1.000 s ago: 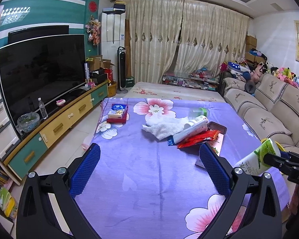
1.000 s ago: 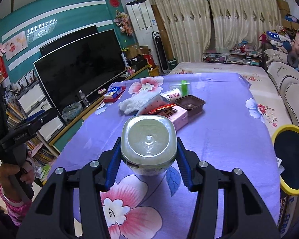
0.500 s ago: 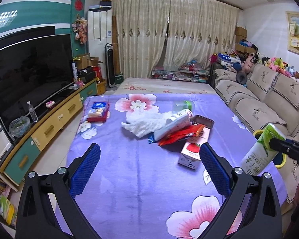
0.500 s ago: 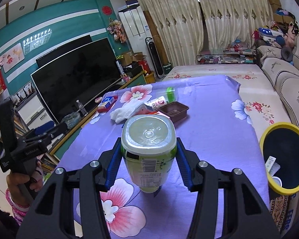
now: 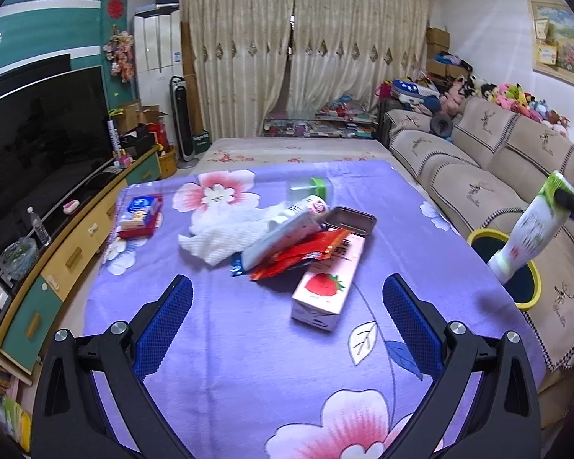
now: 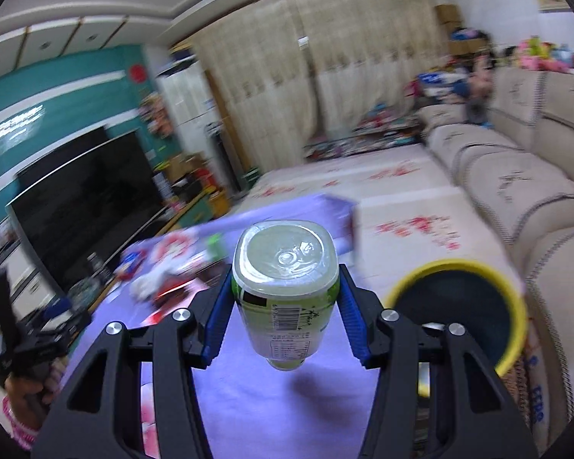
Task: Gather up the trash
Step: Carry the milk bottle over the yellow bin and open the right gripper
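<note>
Bottle carried beside the bin

The right gripper [image 6: 285, 321] clamps a green bottle [image 6: 287, 287] upside down, in the air just beside the yellow-rimmed bin [image 6: 512, 317] at the table [image 5: 248, 352] edge. The left gripper [image 5: 287, 313] hangs wide and empty over the carton [image 5: 325, 290], wrappers [image 5: 306, 252] and tissue [image 5: 225, 237].

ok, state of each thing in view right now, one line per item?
right claw: shut on the bottle
bottle: held upside down, off the table, beside the bin
left claw: open, empty, above the table
bin: open top, yellow rim, beside the table
strawberry carton: lying flat on the table
red wrapper: lying across the carton
brown tray: upright, looks empty
white cloth: crumpled
</note>
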Action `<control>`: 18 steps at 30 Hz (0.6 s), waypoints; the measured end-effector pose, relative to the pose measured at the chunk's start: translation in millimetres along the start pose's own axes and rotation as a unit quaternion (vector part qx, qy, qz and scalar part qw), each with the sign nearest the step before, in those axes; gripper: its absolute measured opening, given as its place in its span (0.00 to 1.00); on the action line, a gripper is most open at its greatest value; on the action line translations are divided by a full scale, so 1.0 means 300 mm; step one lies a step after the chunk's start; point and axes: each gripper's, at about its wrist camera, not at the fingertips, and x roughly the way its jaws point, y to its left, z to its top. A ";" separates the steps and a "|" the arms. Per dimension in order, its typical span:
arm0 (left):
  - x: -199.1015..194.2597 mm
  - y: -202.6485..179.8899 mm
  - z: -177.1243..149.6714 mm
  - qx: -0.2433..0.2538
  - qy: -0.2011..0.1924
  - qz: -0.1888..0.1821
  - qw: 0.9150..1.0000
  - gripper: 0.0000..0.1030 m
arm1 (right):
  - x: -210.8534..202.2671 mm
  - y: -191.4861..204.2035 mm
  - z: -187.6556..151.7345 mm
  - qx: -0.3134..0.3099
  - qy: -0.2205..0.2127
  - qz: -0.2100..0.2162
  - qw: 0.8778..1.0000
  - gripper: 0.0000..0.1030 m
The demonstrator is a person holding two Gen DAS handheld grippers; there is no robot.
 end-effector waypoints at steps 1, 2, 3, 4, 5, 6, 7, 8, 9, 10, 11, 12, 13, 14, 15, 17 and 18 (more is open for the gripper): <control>0.014 -0.014 0.002 0.002 0.004 -0.004 1.000 0.95 | -0.007 -0.039 0.009 0.006 -0.006 -0.017 1.000 0.48; 0.024 -0.023 0.003 0.003 0.006 -0.007 1.000 0.95 | -0.007 -0.071 0.015 0.010 -0.009 -0.030 0.999 0.48; 0.036 -0.032 0.006 0.004 0.009 -0.010 1.000 0.95 | -0.005 -0.106 0.019 0.015 -0.012 -0.046 0.999 0.48; 0.049 -0.044 0.007 0.006 0.013 -0.013 1.000 0.95 | 0.001 -0.150 0.020 0.023 -0.013 -0.067 0.997 0.48; 0.063 -0.058 0.007 0.008 0.017 -0.017 1.000 0.95 | 0.011 -0.185 0.019 0.029 -0.010 -0.082 0.996 0.48; 0.072 -0.064 0.007 0.010 0.020 -0.018 1.000 0.95 | 0.028 -0.229 0.014 0.036 -0.005 -0.098 0.995 0.48; 0.087 -0.078 0.007 0.014 0.024 -0.020 0.999 0.95 | 0.039 -0.255 0.008 0.041 -0.001 -0.105 0.994 0.48; 0.097 -0.089 0.005 0.017 0.028 -0.021 0.999 0.95 | 0.060 -0.290 -0.002 0.049 0.007 -0.115 0.992 0.48; 0.106 -0.096 0.004 0.019 0.030 -0.022 0.999 0.95 | 0.080 -0.321 -0.011 0.055 0.015 -0.122 0.991 0.48; 0.114 -0.099 0.004 0.020 0.032 -0.023 0.999 0.95 | 0.106 -0.357 -0.027 0.064 0.026 -0.133 0.989 0.48; 0.127 -0.109 0.004 0.022 0.036 -0.025 0.999 0.95 | 0.121 -0.380 -0.037 0.068 0.031 -0.138 0.988 0.48; 0.133 -0.112 0.004 0.023 0.038 -0.025 0.999 0.95 | 0.138 -0.395 -0.046 0.072 0.036 -0.144 0.986 0.48; 0.144 -0.119 0.004 0.025 0.041 -0.027 0.998 0.95 | 0.153 -0.417 -0.059 0.075 0.041 -0.152 0.985 0.48; 0.148 -0.124 0.006 0.025 0.043 -0.028 0.998 0.95 | 0.164 -0.432 -0.070 0.077 0.045 -0.159 0.983 0.49; 0.155 -0.124 0.006 0.026 0.045 -0.030 0.998 0.95 | 0.176 -0.447 -0.080 0.079 0.049 -0.165 0.982 0.49; 0.170 -0.133 0.004 0.028 0.050 -0.034 0.998 0.95 | 0.194 -0.463 -0.098 0.085 0.054 -0.169 0.980 0.50; 0.175 -0.138 0.002 0.029 0.052 -0.036 0.998 0.95 | 0.203 -0.470 -0.101 0.087 0.055 -0.171 0.980 0.50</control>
